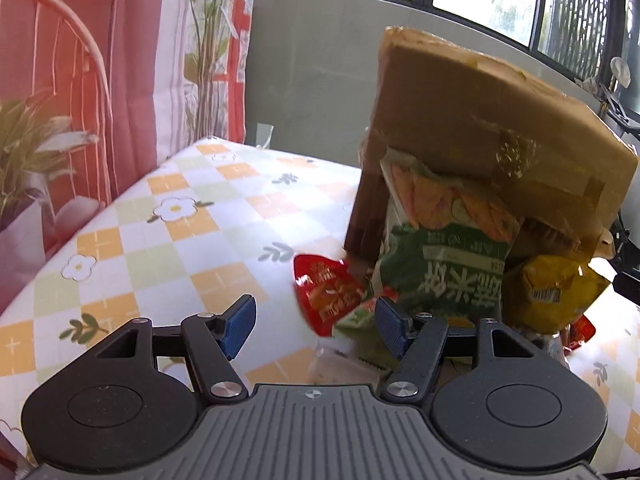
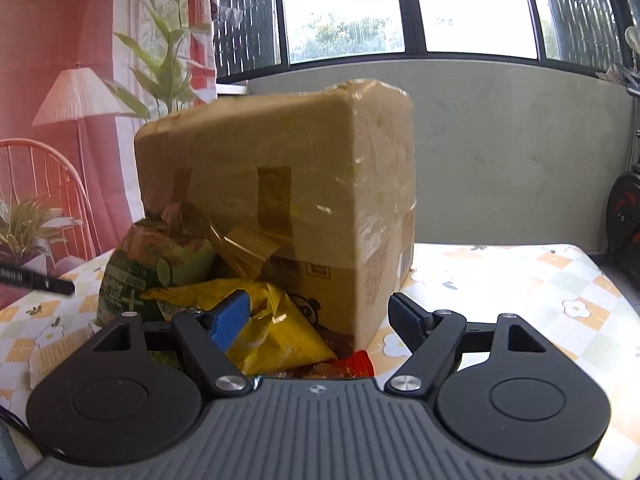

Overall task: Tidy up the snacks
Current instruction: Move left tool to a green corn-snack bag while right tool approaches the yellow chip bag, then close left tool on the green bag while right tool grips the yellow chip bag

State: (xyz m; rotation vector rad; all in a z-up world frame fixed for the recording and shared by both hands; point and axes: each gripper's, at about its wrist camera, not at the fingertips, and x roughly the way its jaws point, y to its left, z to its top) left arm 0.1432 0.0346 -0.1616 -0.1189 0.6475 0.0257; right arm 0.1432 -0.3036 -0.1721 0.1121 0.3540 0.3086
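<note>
A taped cardboard box stands tipped over on the checkered tablecloth, with snack bags spilling from under it. In the left wrist view I see a green bag, a red packet and a yellow bag. My left gripper is open, close in front of the red packet and the green bag's lower corner. In the right wrist view the box fills the middle, with the yellow bag and green bag at its foot. My right gripper is open around the box's near corner and the yellow bag.
The tablecloth stretches to the left of the box. A red curtain, a chair back and plants stand at the left. A grey wall and windows lie behind. A black object pokes in at the left of the right wrist view.
</note>
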